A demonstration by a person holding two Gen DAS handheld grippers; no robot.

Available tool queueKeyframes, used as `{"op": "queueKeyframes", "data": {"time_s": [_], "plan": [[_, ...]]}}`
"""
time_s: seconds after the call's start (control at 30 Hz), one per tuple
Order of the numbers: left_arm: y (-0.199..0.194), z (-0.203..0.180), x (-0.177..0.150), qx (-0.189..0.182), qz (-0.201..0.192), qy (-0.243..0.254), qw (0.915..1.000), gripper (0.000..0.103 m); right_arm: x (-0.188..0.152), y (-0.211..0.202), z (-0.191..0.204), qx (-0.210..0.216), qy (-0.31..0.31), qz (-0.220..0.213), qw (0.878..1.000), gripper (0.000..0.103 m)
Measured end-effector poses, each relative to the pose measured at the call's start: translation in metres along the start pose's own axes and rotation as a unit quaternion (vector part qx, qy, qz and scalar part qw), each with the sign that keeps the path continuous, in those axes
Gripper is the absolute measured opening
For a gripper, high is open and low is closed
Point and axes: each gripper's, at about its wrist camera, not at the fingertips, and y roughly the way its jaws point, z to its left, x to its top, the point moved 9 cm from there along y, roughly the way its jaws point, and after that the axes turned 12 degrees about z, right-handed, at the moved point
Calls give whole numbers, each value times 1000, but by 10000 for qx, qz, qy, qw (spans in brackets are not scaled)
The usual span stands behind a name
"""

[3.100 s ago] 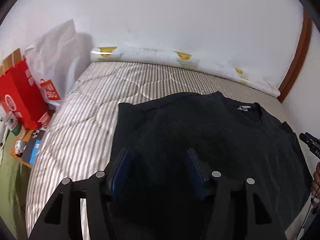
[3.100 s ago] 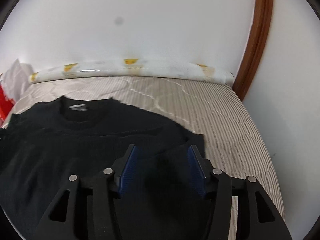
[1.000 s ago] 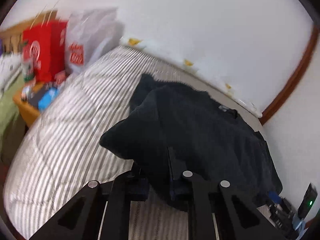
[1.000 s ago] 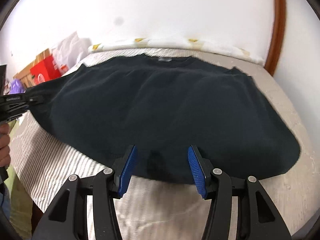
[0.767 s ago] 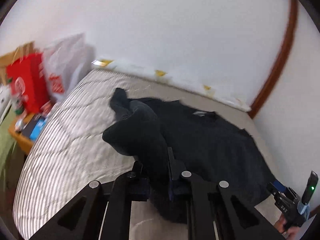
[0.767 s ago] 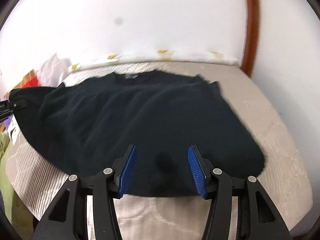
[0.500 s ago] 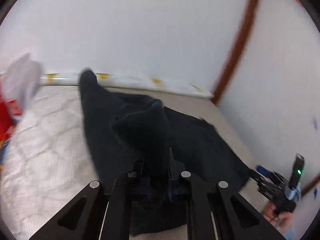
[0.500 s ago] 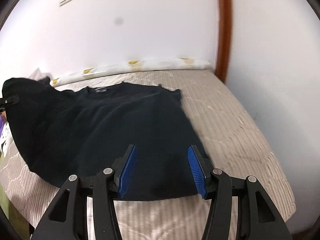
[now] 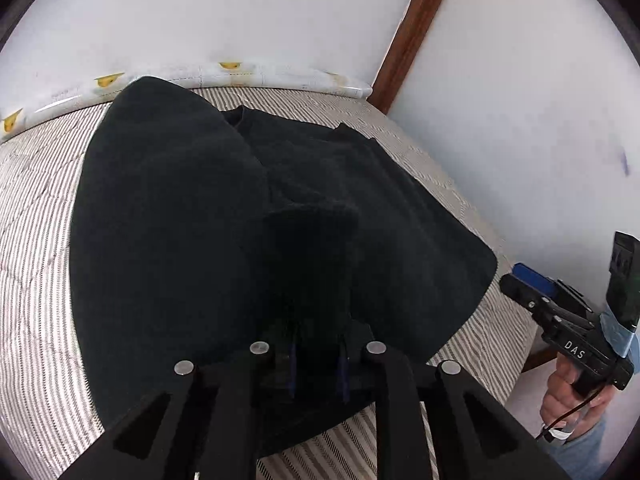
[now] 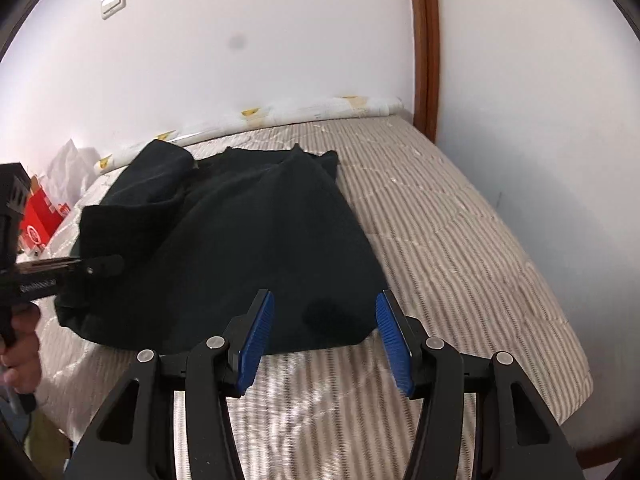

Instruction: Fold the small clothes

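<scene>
the black shirt (image 10: 256, 240) lay on the bed (image 10: 460, 240). the left claw (image 9: 316, 356), jaws just easing apart, carried its 9 o'clock side toward 3 with cloth between the pads. the right claw (image 10: 324, 340) hung spread and empty. best to lay that edge flush before letting go.

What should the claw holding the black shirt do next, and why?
Probably open the left claw fully and back away. Its jaws have just been opening, with black shirt cloth between them, and that side already lies across the rest on the striped mattress.
</scene>
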Motion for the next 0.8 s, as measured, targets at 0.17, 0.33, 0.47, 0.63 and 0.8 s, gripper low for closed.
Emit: {"op": "queueKeyframes", "data": {"time_s": [0.17,0.33,0.47,0.63,0.8], "plan": [[-27,-3,-15,-127,-263,250,9993,46,10,-3,41,448,-247,61,9987,65],[-59,35,-40,413,-645,221,9968,61,22,-6,97,999,-512,-71,9937,77],[-64,70,-63,617,-635,-16,9961,69,25,7,131,1538,-389,62,9873,78],[-49,91,-84,471,-393,-302,9977,69,23,41,159,1779,-183,482,9827,78],[-33,85,-81,470,-322,-156,9983,69,39,65,176,1951,12,348,9802,73]]}}
